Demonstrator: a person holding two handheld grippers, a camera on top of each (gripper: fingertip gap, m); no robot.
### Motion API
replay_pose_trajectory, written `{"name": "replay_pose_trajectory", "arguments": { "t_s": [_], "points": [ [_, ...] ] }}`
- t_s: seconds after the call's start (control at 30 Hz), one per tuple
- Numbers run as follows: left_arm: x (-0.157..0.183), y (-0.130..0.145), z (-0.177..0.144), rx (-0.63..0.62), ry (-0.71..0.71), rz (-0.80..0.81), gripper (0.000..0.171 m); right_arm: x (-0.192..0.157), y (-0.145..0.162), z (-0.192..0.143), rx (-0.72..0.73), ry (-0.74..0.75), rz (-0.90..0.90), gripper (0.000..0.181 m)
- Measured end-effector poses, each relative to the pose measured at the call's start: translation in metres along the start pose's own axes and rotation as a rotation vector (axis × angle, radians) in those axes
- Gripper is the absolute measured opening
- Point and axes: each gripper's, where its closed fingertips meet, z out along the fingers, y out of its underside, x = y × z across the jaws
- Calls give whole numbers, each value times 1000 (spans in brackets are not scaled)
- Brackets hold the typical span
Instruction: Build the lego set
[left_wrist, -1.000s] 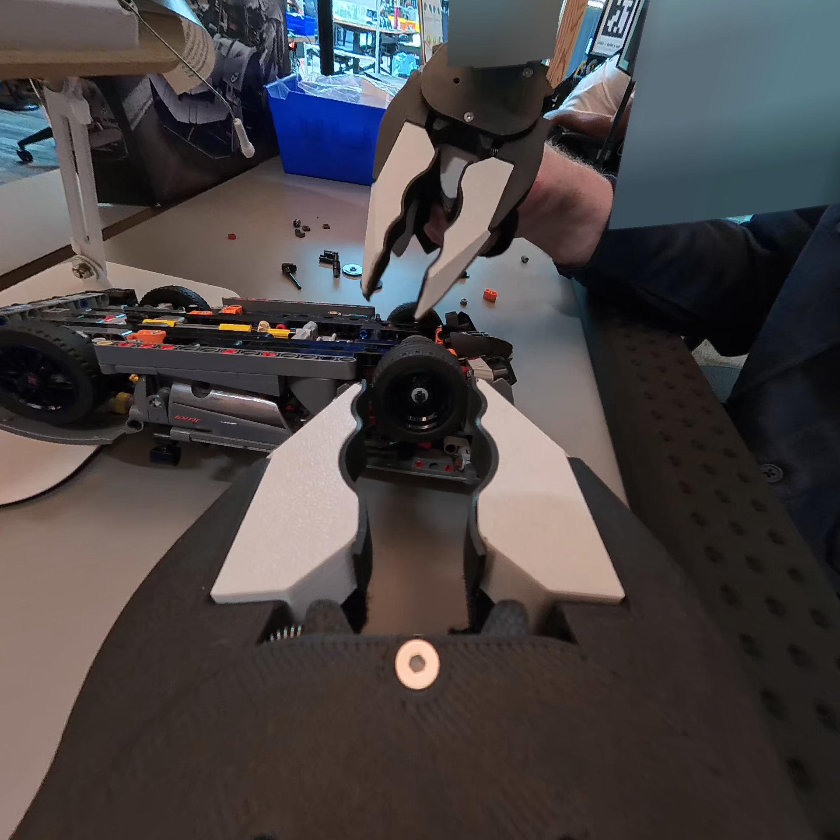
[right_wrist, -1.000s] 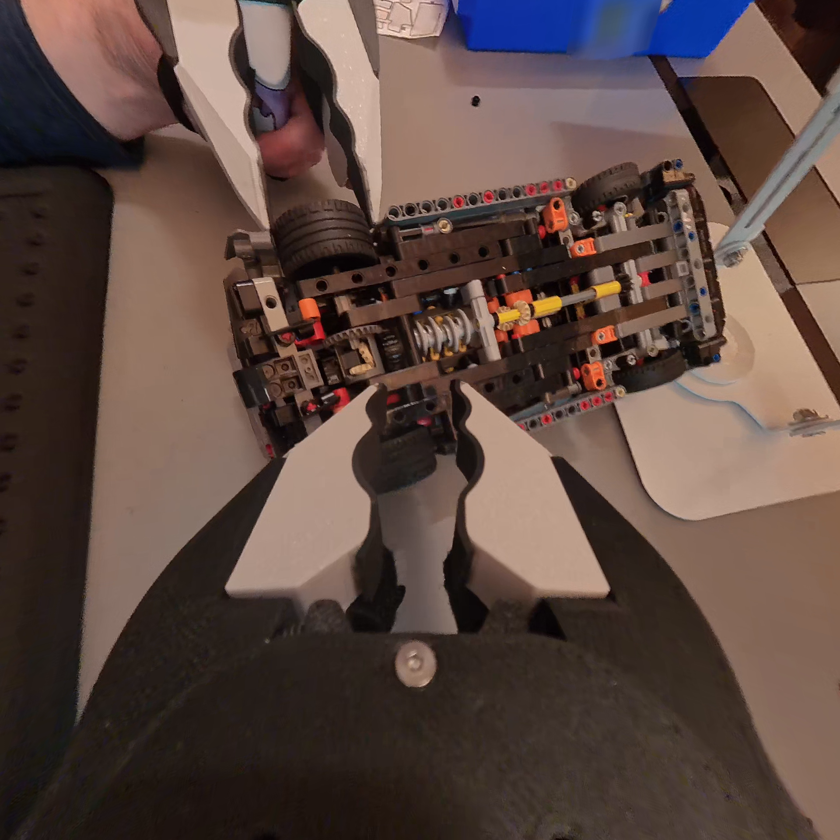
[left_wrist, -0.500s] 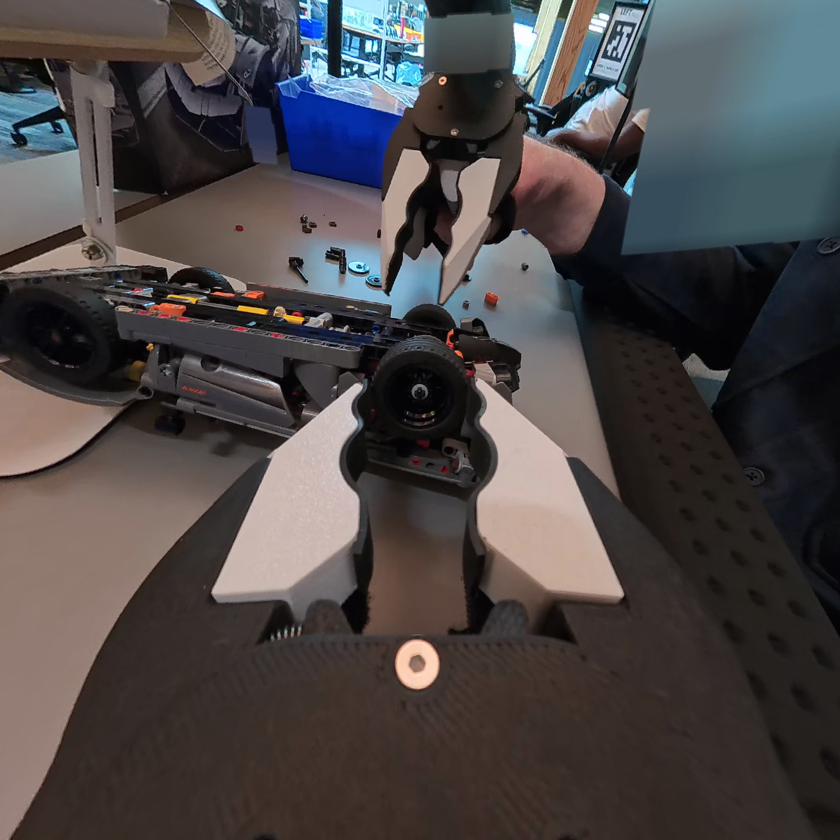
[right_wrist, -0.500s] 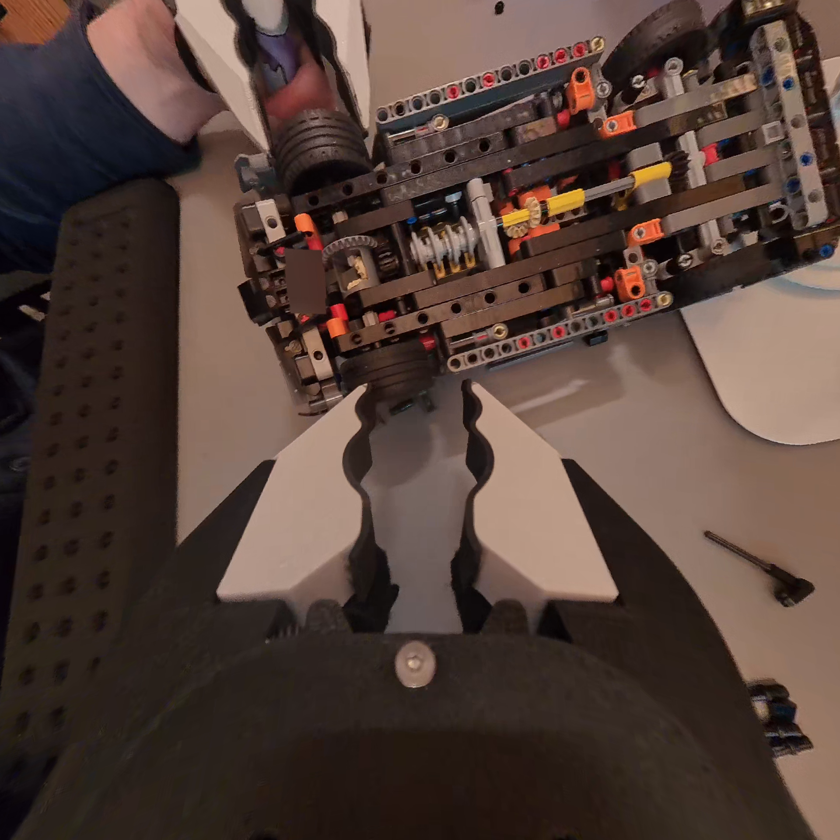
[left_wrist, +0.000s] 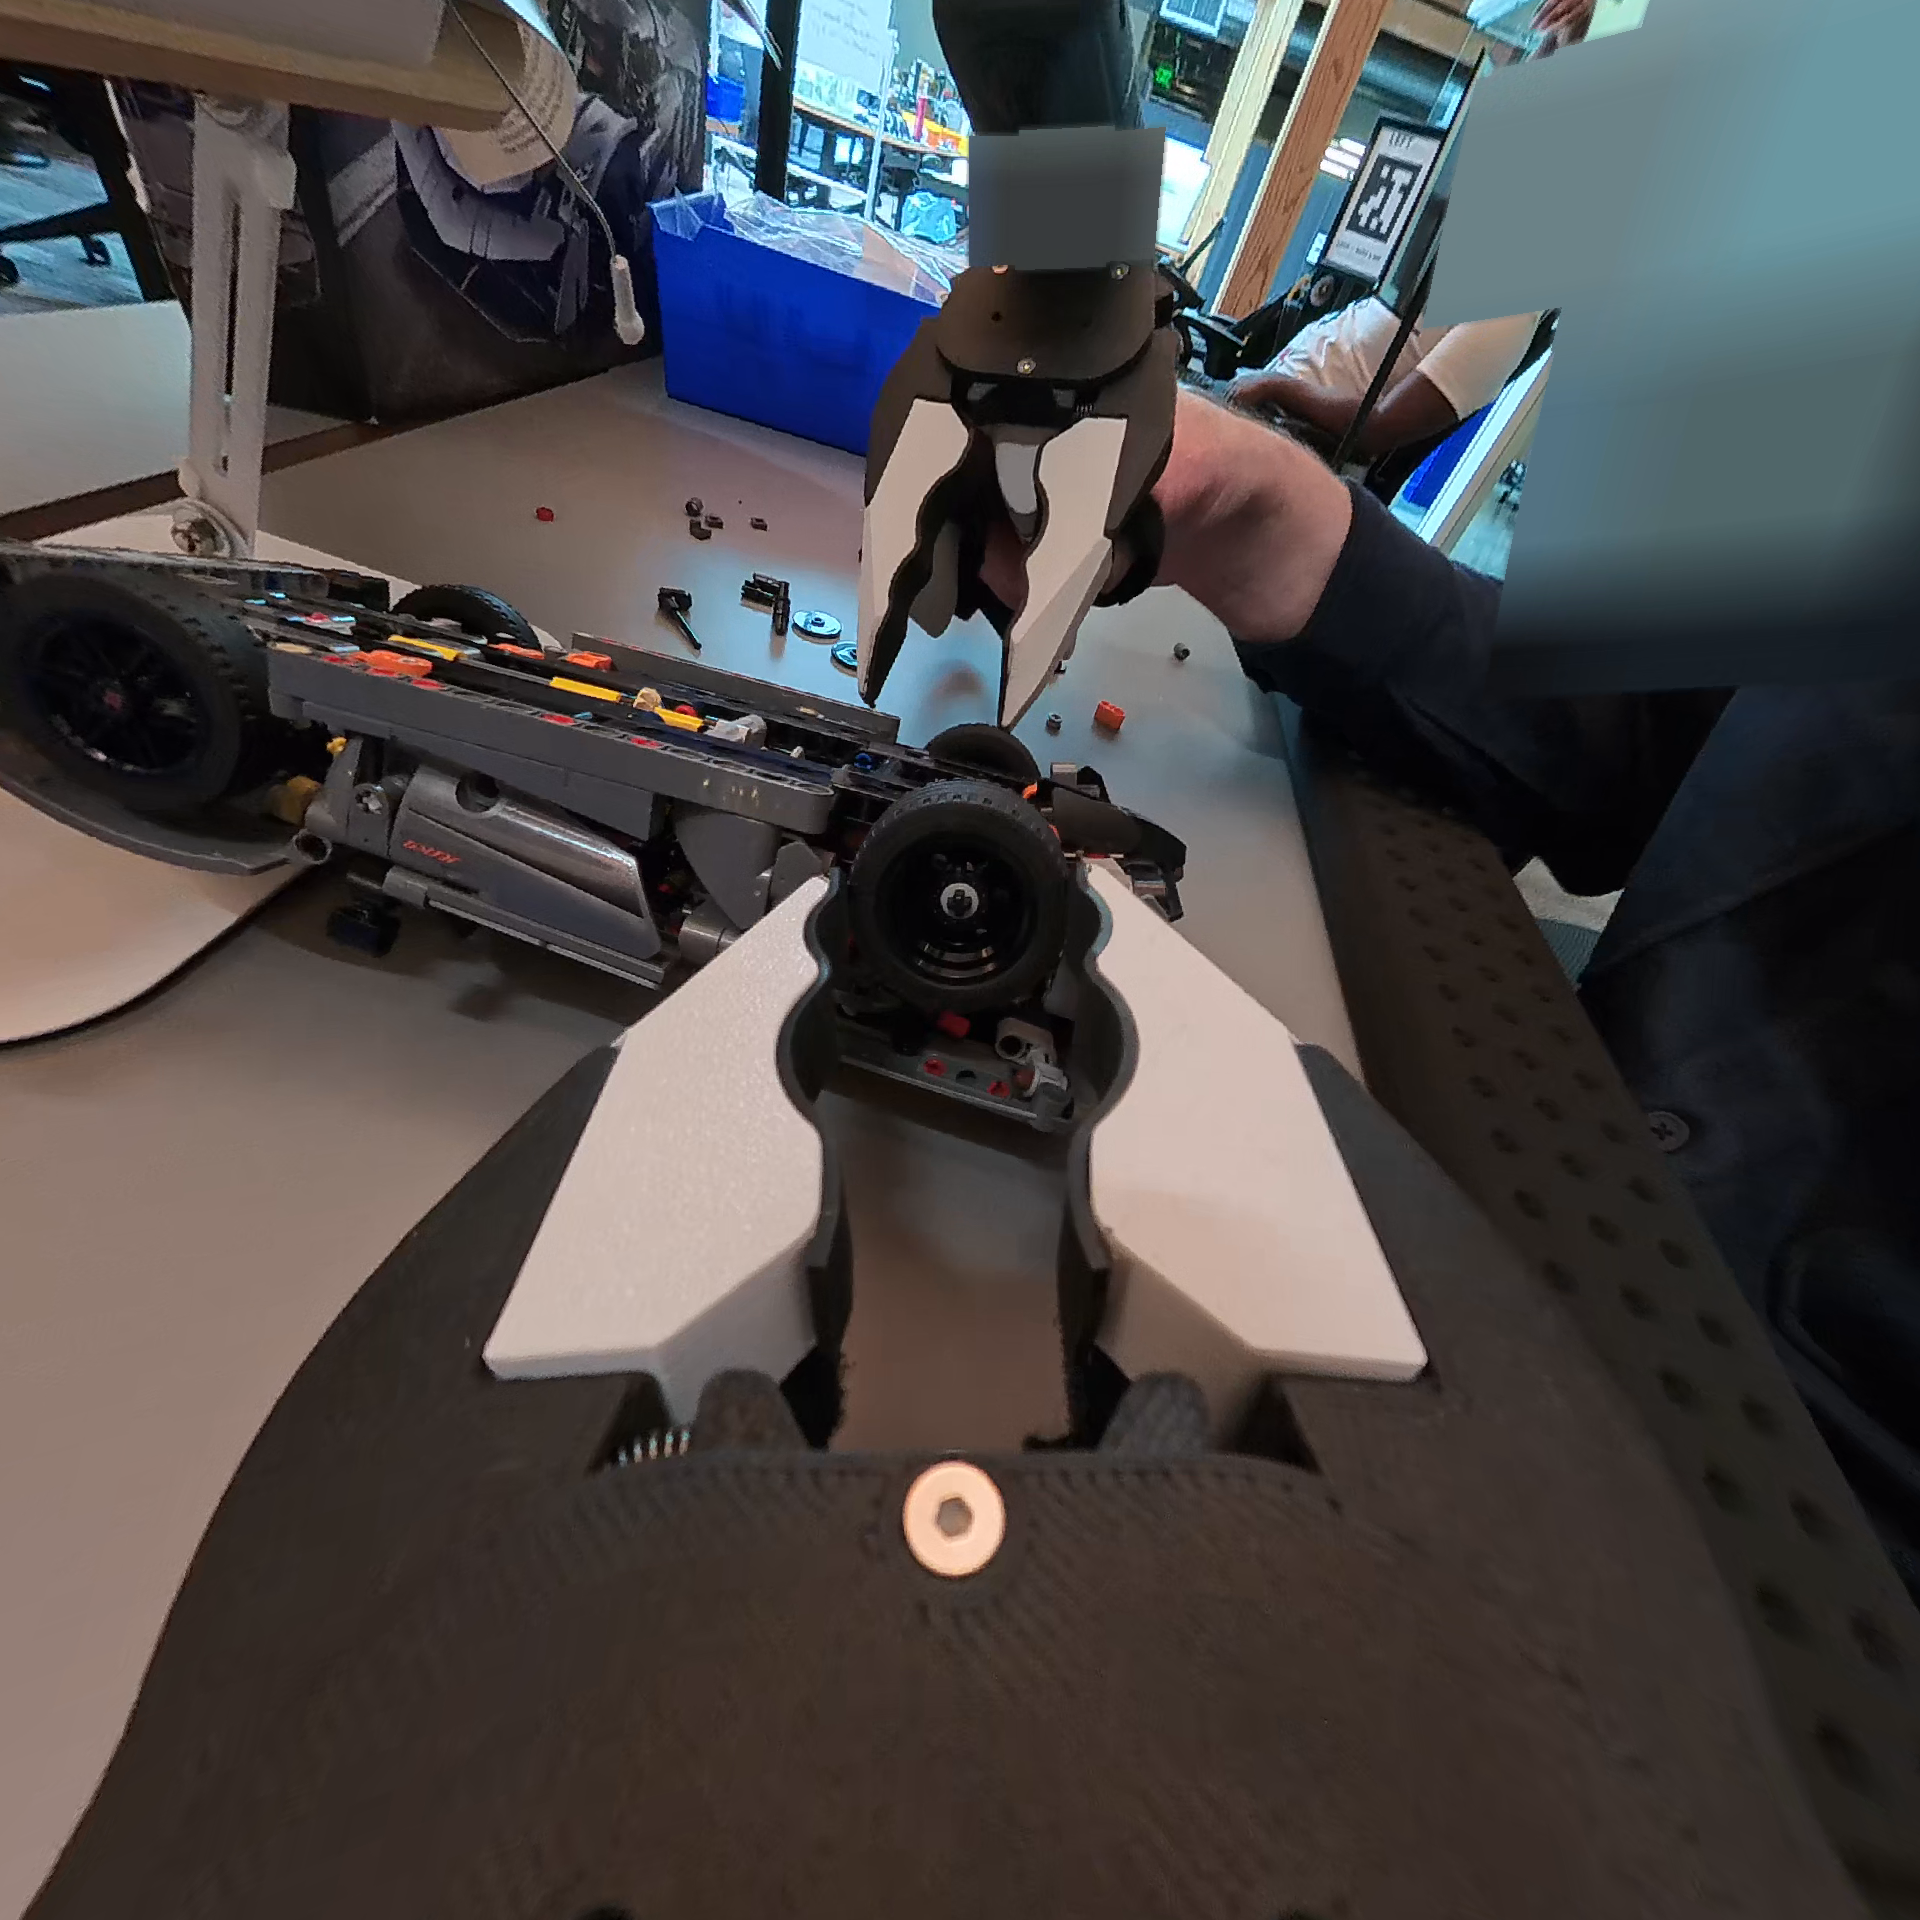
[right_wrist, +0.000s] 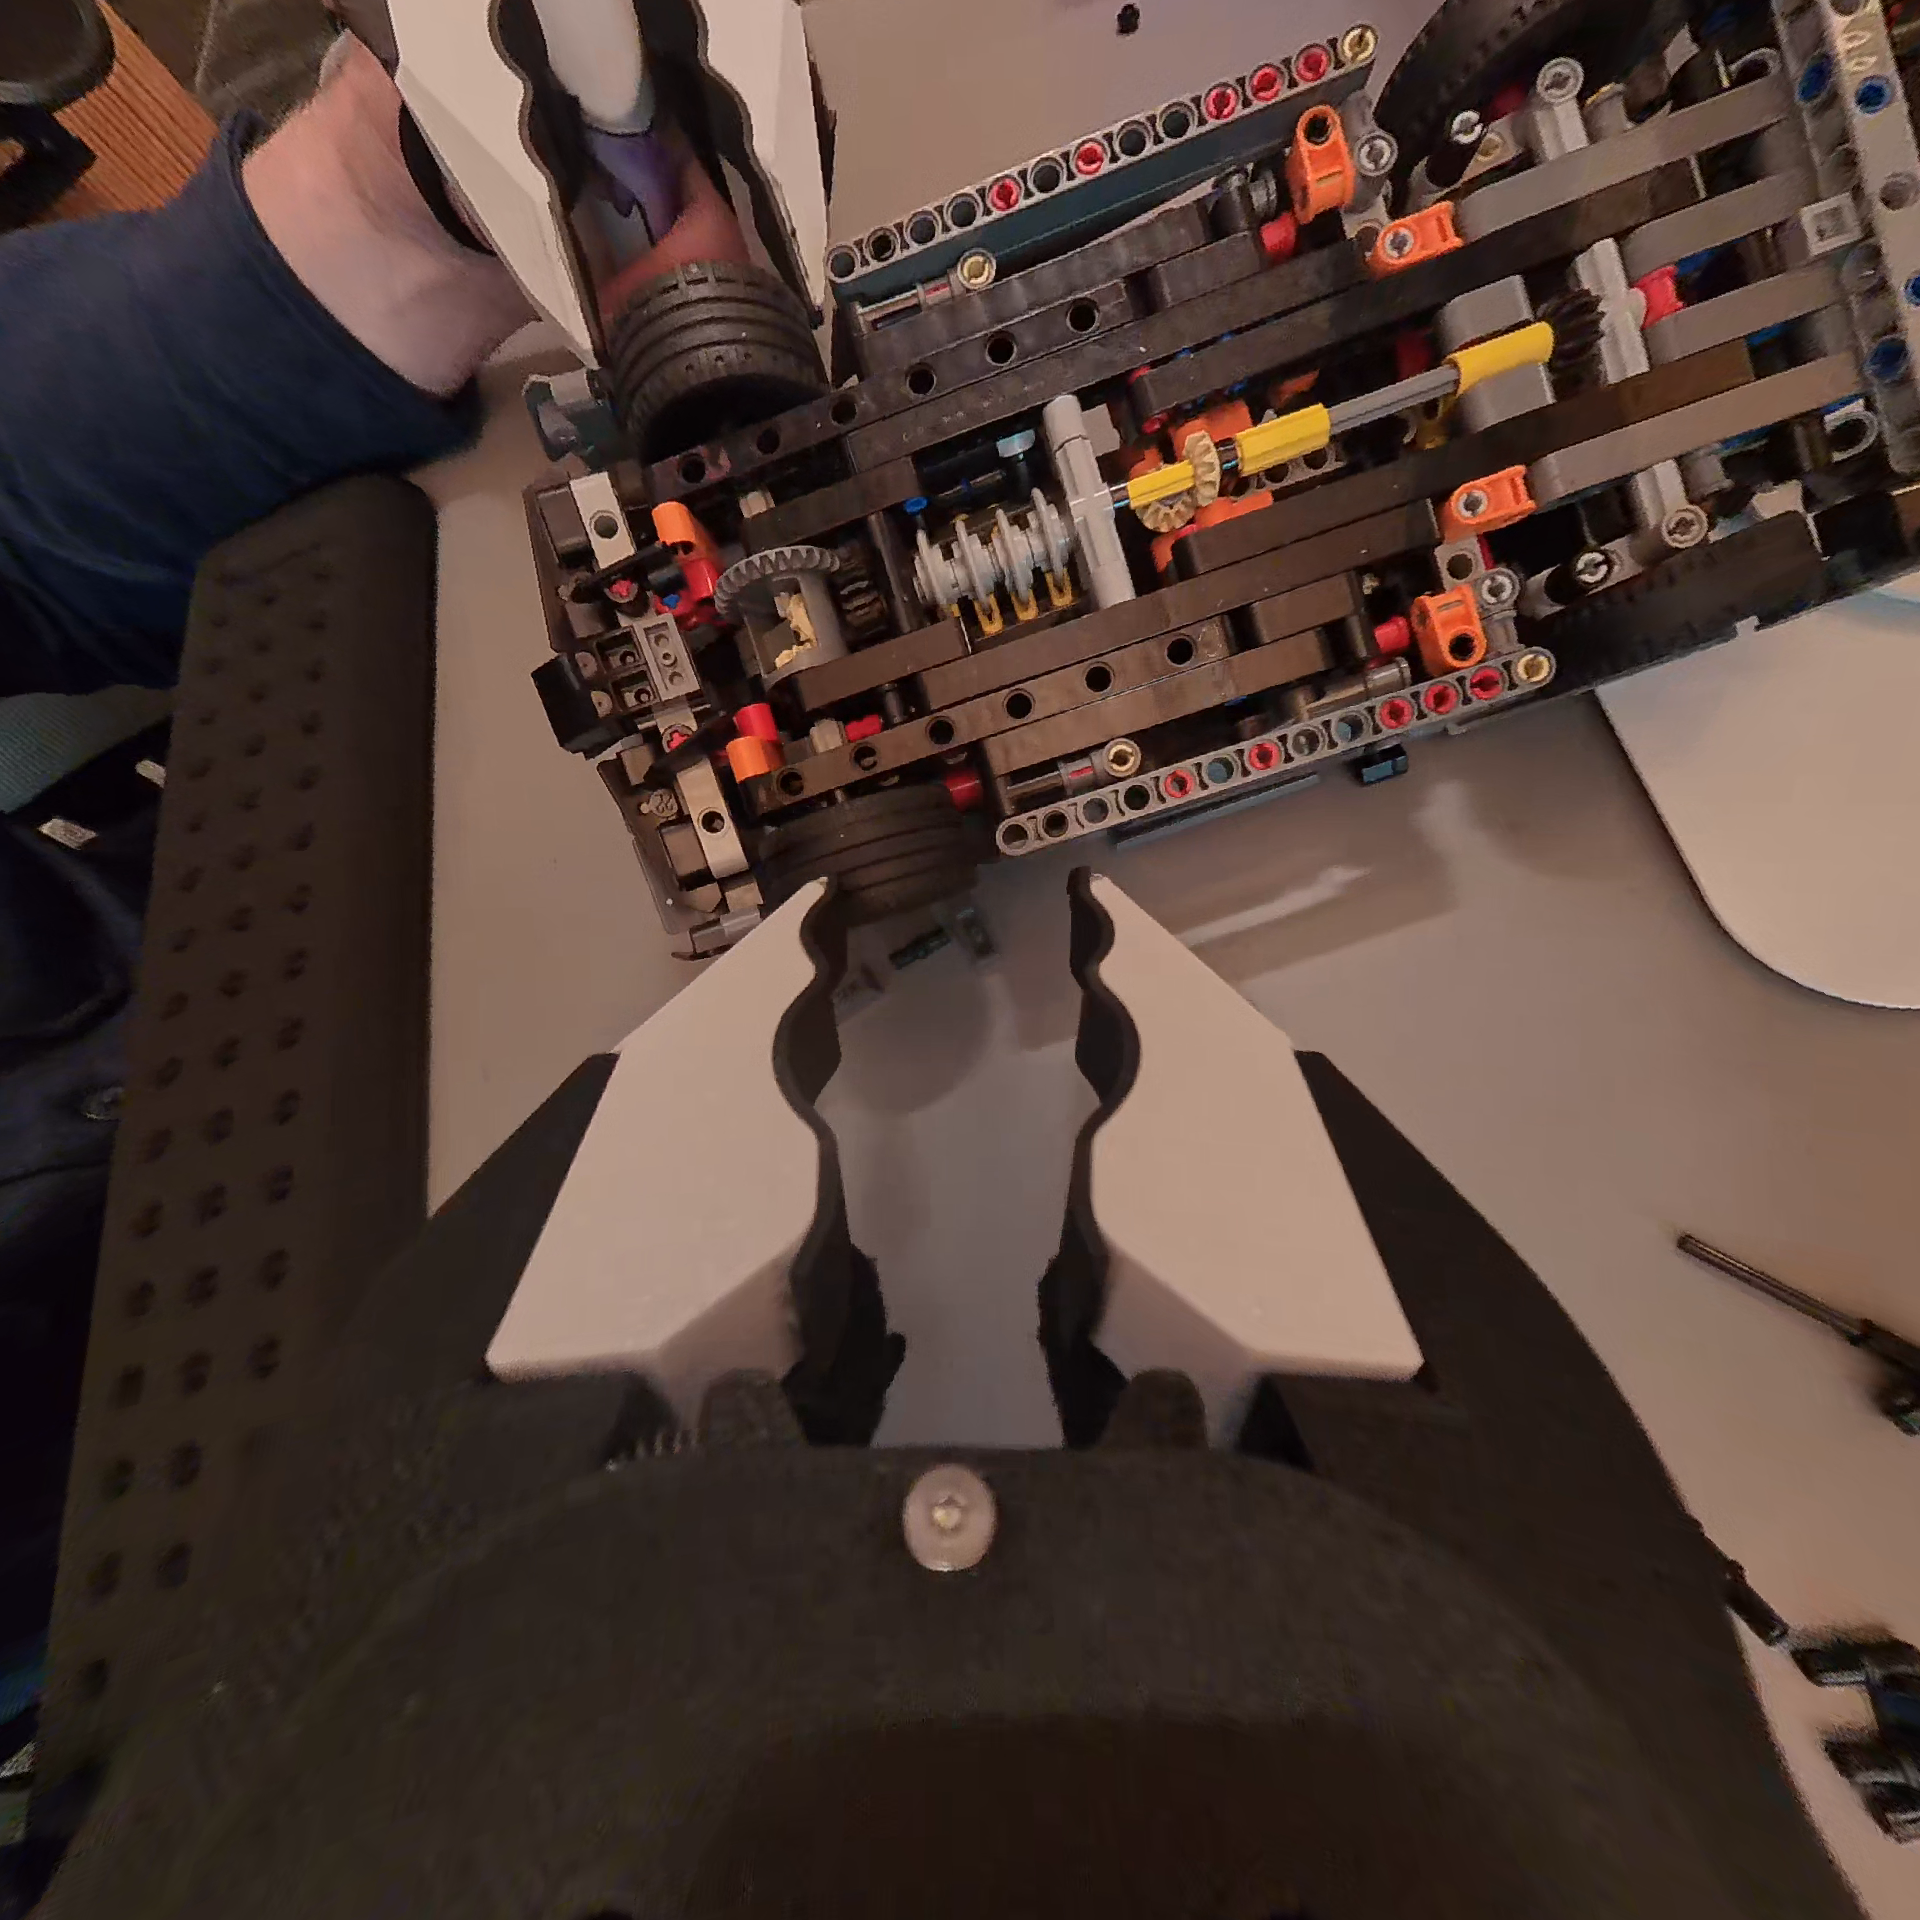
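1. Lego car (left_wrist: 540, 790) is lying upside down on the tabletop (left_wrist: 260, 1122), underside up, rear end resting on a white stand base (left_wrist: 94, 935). Chassis, gears, driveshaft and all four wheels are looking assembled, so I'm judging the build well along.
2. Still left, as far as I can see: loose small parts (left_wrist: 769, 603) are sitting on the tabletop beyond the car, plus a black pin (right_wrist: 1808, 1309) near the right side. A blue bin (left_wrist: 769, 332) is sitting further back.
3. Left gripper (left_wrist: 956, 894): jaws are bracketing the near front wheel (left_wrist: 956, 914), appearing to pinch it and steady the car.
4. Right gripper (right_wrist: 951, 894): jaws are spread and holding nothing, tips hovering just beside the other front wheel (right_wrist: 873, 852).
5. Versus a second ago: the right gripper was down over that wheel and chassis edge; it's now pulled back and off the model, more tabletop showing under it. The left grip is unchanged; the car has swung slightly.
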Motion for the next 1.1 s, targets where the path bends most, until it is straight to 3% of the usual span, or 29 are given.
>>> {"name": "replay_pose_trajectory", "arguments": {
  "t_s": [0.5, 1.1],
  "points": [
    [-2, 1, -3, -3, -3, 1, 39, -14, 4, 10, -59, -28, -72, 48],
    [0, -3, -3, 12, -18, 52, 39, -22, 4, 10, -78, -25, -149, 37]
  ]
}}
